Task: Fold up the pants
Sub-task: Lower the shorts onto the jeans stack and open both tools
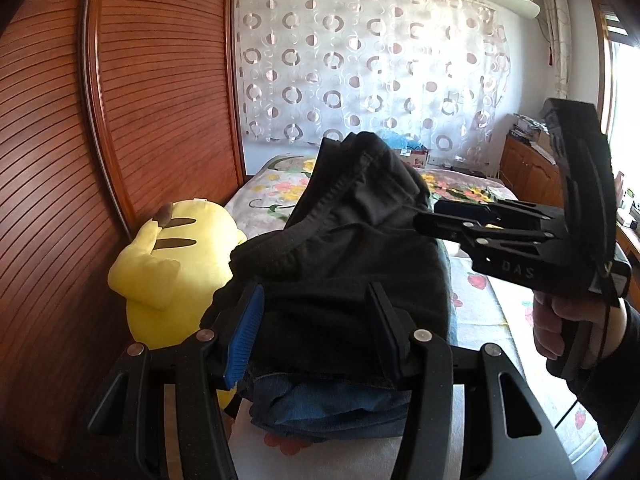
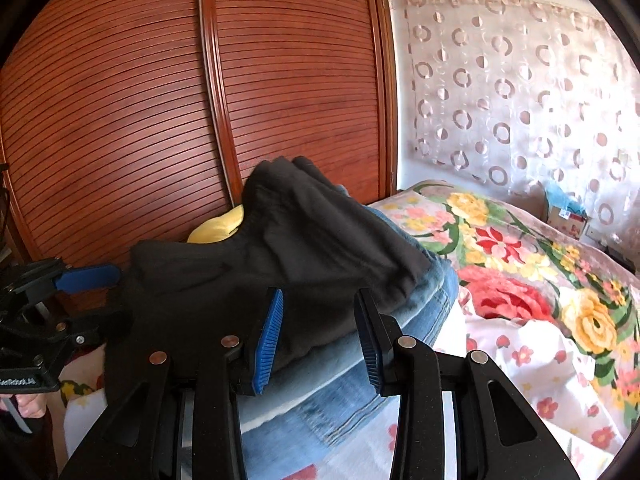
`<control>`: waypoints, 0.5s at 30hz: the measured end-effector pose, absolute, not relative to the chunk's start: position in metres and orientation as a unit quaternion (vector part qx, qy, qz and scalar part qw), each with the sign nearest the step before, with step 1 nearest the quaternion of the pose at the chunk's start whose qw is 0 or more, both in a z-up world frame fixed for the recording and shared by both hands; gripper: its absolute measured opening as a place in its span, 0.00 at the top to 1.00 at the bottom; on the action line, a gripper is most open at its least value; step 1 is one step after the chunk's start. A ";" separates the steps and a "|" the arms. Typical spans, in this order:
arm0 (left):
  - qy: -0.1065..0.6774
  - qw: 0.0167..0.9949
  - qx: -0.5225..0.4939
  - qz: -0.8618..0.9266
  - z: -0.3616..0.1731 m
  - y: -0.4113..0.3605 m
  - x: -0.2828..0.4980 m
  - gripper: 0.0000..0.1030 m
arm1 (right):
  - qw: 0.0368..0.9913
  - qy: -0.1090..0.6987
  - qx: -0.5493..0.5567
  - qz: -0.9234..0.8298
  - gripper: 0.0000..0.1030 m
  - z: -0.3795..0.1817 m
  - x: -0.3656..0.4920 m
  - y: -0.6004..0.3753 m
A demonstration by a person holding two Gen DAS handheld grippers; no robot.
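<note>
Black pants [image 1: 344, 248] lie bunched on top of folded blue jeans [image 1: 324, 404] on the bed. My left gripper [image 1: 316, 332] is open, its jaws either side of the pile's near edge. My right gripper [image 2: 320, 340] is open too, straddling the black pants [image 2: 288, 256] and the jeans [image 2: 420, 312] from the other side. The right gripper also shows in the left wrist view [image 1: 424, 220], its tips touching the black cloth. The left gripper shows at the left of the right wrist view [image 2: 86, 280].
A yellow plush toy [image 1: 176, 268] lies against the wooden slatted wardrobe [image 1: 132, 120] left of the pile. A floral blanket [image 2: 520, 272] covers the bed beyond. A patterned curtain [image 1: 360, 64] hangs behind, with wooden cabinets [image 1: 528, 172] at the right.
</note>
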State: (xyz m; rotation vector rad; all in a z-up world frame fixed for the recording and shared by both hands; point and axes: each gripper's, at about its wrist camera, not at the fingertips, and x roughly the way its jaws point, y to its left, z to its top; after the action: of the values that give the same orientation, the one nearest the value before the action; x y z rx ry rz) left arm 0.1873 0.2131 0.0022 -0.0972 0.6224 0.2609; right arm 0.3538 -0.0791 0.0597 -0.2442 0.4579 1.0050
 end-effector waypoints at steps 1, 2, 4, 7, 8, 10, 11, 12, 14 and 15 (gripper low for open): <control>0.306 0.942 -0.045 0.128 0.003 0.212 0.186 0.43 | 0.845 0.216 -0.116 0.476 0.63 0.060 0.352 -0.081; 0.305 0.943 -0.043 0.127 0.003 0.211 0.185 0.40 | 0.845 0.215 -0.115 0.476 0.63 0.061 0.348 -0.083; 0.302 0.944 -0.040 0.126 0.003 0.209 0.182 0.25 | 0.846 0.214 -0.113 0.476 0.63 0.062 0.342 -0.087; 0.300 0.945 -0.038 0.121 0.006 0.206 0.179 0.19 | 0.846 0.211 -0.108 0.478 0.63 0.065 0.333 -0.095; 0.299 0.946 -0.037 0.122 0.007 0.204 0.178 0.17 | 0.846 0.210 -0.107 0.478 0.63 0.064 0.332 -0.097; 0.297 0.947 -0.033 0.121 0.008 0.201 0.176 0.14 | 0.847 0.208 -0.106 0.478 0.63 0.066 0.328 -0.101; 0.296 0.947 -0.032 0.120 0.009 0.200 0.174 0.14 | 0.848 0.207 -0.106 0.477 0.63 0.066 0.325 -0.103; 0.297 0.947 -0.032 0.119 0.010 0.199 0.173 0.14 | 0.848 0.207 -0.105 0.476 0.63 0.066 0.322 -0.105; 0.295 0.947 -0.032 0.119 0.011 0.198 0.169 0.14 | 0.850 0.205 -0.104 0.473 0.63 0.068 0.319 -0.108; 0.294 0.948 -0.032 0.119 0.012 0.198 0.168 0.14 | 0.851 0.205 -0.104 0.472 0.63 0.068 0.317 -0.109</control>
State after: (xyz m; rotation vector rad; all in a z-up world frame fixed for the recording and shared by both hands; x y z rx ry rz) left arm 0.1680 0.1978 0.0115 -0.0659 0.5986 0.2419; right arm 0.3175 -0.1091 0.0682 -0.2180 0.4307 0.9933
